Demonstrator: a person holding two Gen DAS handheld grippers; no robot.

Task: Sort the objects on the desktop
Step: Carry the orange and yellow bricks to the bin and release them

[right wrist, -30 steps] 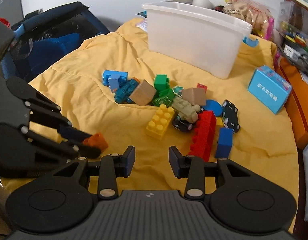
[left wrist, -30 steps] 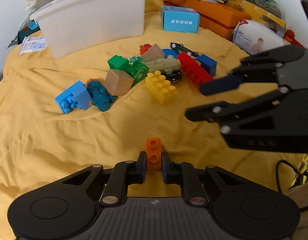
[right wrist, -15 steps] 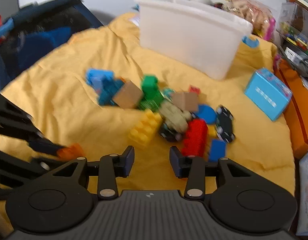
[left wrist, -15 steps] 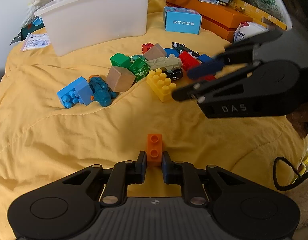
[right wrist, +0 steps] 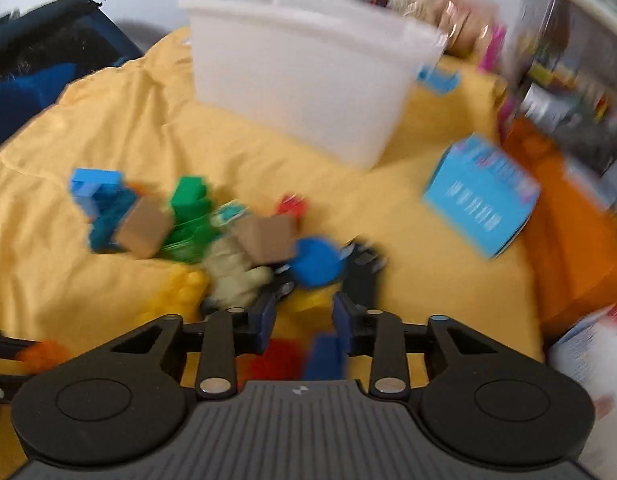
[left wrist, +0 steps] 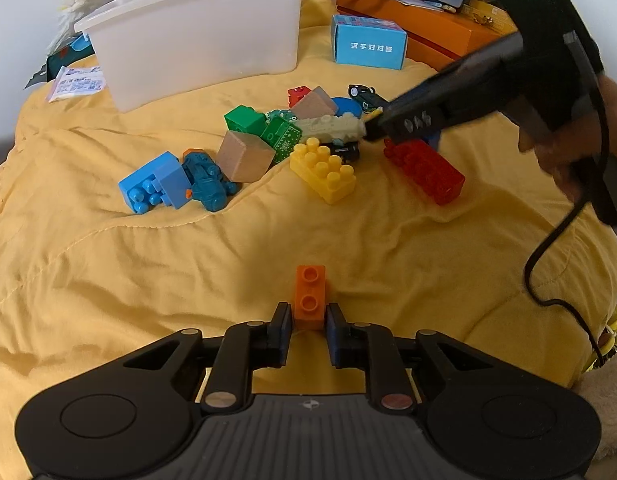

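My left gripper [left wrist: 307, 320] is shut on a small orange brick [left wrist: 310, 296] and holds it above the yellow cloth [left wrist: 188, 264]. A pile of toys lies ahead: a yellow brick [left wrist: 323, 169], a red brick [left wrist: 424, 170], a wooden cube [left wrist: 244, 156], a green brick [left wrist: 244, 119], a light blue brick [left wrist: 154, 188] and a beige toy [left wrist: 332, 128]. My right gripper [right wrist: 304, 314] is open and low over the pile, near a blue disc [right wrist: 317, 256] and a black toy car [right wrist: 364, 264]. The right wrist view is blurred. A white bin [left wrist: 196, 36] stands behind the pile.
A blue box [left wrist: 368, 42] and an orange case [left wrist: 440, 20] lie at the back right. A small packet [left wrist: 74, 84] lies left of the bin. A black cable [left wrist: 556, 240] hangs from the right gripper. A dark blue bag [right wrist: 32, 80] sits at the left.
My right gripper has moved forward and down into the toy pile, staying open. My left gripper has kept still with the orange brick.
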